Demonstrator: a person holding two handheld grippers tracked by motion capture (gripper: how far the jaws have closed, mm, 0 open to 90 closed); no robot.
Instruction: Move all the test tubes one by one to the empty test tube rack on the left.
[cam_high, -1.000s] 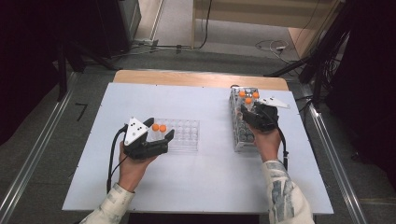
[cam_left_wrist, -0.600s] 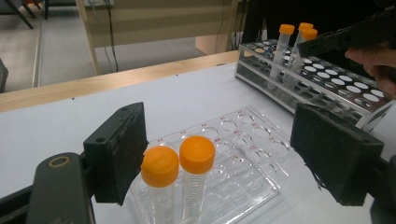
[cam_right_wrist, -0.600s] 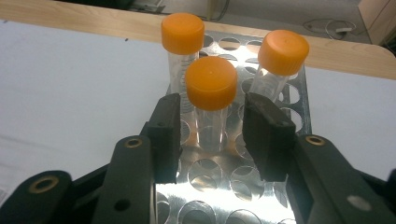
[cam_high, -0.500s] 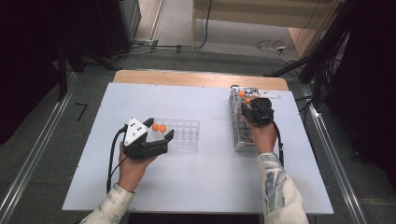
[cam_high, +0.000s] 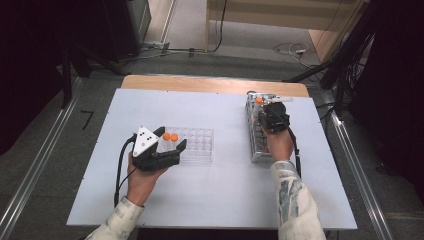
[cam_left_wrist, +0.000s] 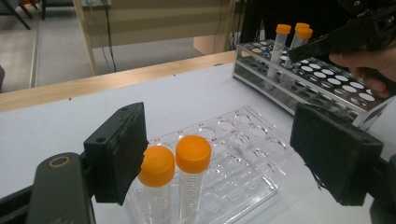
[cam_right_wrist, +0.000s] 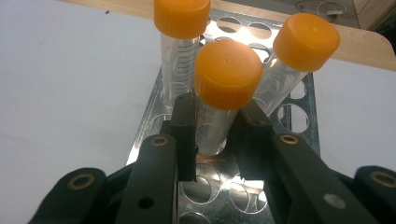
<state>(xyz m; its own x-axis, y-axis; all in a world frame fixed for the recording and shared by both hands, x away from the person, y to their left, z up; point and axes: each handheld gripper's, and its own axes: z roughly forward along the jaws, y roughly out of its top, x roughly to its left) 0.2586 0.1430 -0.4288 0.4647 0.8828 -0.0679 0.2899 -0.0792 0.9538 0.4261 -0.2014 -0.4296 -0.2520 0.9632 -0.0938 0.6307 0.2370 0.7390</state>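
While gaping wide around two capped tubes (cam_left_wrist: 175, 179) in clear tray (cam_left_wrist: 243, 154), left gripper (cam_left_wrist: 219, 154) grips nothing; right gripper (cam_right_wrist: 215, 135), jaws just closing, clamped on tube (cam_right_wrist: 219, 102) in metal rack (cam_right_wrist: 289, 116)

Bright table, dark surroundings, metal glare

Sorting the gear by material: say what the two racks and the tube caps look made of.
Far rack: seemingly metal, shiny; it mirrors light.
Near rack: clear plastic, probably acrylic; the table shows through.
Caps: orange plastic, matte, ribbed edge.
Right hand-held gripper has been closing on one tube.
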